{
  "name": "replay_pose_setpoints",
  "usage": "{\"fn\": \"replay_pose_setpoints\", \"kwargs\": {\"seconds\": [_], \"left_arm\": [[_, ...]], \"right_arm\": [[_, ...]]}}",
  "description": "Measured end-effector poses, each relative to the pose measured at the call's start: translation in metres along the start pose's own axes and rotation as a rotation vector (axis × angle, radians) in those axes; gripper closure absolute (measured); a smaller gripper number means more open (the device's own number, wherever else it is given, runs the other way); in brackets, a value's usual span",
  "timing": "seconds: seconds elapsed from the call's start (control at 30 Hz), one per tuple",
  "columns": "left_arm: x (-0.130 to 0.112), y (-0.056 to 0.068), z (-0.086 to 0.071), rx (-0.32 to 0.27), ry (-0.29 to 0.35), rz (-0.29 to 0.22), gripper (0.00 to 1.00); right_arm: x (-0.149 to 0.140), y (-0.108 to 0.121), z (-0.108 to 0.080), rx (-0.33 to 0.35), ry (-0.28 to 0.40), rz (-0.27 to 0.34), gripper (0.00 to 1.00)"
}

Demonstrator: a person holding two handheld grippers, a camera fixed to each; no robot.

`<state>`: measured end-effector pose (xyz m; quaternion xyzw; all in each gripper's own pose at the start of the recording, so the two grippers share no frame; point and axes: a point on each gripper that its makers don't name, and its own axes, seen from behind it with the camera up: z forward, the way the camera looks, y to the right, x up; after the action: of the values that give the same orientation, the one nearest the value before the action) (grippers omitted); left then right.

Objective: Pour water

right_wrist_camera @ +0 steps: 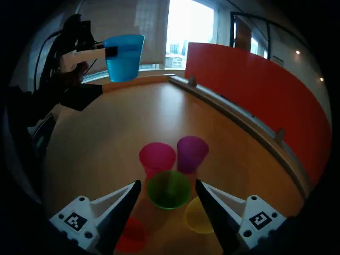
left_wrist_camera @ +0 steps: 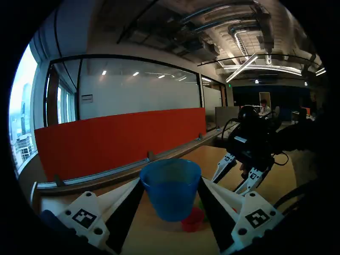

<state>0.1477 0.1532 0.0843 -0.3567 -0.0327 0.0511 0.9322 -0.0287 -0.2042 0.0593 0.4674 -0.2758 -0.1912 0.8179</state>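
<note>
Holding a translucent blue plastic cup (left_wrist_camera: 171, 193) in the left gripper (left_wrist_camera: 170, 182). Jaws are closed to cup width, one finger pressing each side just under the rim. Cup is upright and lifted off the table. Its lower part reads a darker blue; I can't confirm that's water.

In the right gripper view I see the same cup at 11 o'clock, high above the far end of the wooden table (right_wrist_camera: 106, 127), clamped by the left gripper's white finger (right_wrist_camera: 91, 54), with a hand behind it.

Right gripper (right_wrist_camera: 166, 185) has its jaws wide apart and grips nothing. It hangs over a cluster of empty plastic cups standing on the table:
- translucent green cup (right_wrist_camera: 168, 190), centre, in the gap between the fingers; I see no contact with either finger
- magenta cup (right_wrist_camera: 157, 157) at its 11 o'clock, just beside it
- purple cup (right_wrist_camera: 192, 153) at its 1 o'clock, touching or nearly touching the magenta one; can't tell which
- yellow cup (right_wrist_camera: 199, 215) at its 4 o'clock, partly behind one finger
- red cup (right_wrist_camera: 131, 236) at its 7 o'clock, partly behind the other finger

An orange partition panel (right_wrist_camera: 263, 93) runs along the table edge at 3 o'clock. A bright window (right_wrist_camera: 191, 29) is at 12.

The blue cup is well apart from the cluster.
</note>
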Motion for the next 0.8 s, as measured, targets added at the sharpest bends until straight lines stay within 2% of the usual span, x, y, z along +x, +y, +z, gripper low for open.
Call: {"fn": "replay_pose_setpoints", "kwargs": {"seconds": [0.8], "left_arm": [[-0.011, -0.005, -0.002, 0.008, -0.009, -0.006, 0.15]], "right_arm": [[-0.025, 0.001, 0.027, 0.008, -0.090, 0.003, 0.01]]}}
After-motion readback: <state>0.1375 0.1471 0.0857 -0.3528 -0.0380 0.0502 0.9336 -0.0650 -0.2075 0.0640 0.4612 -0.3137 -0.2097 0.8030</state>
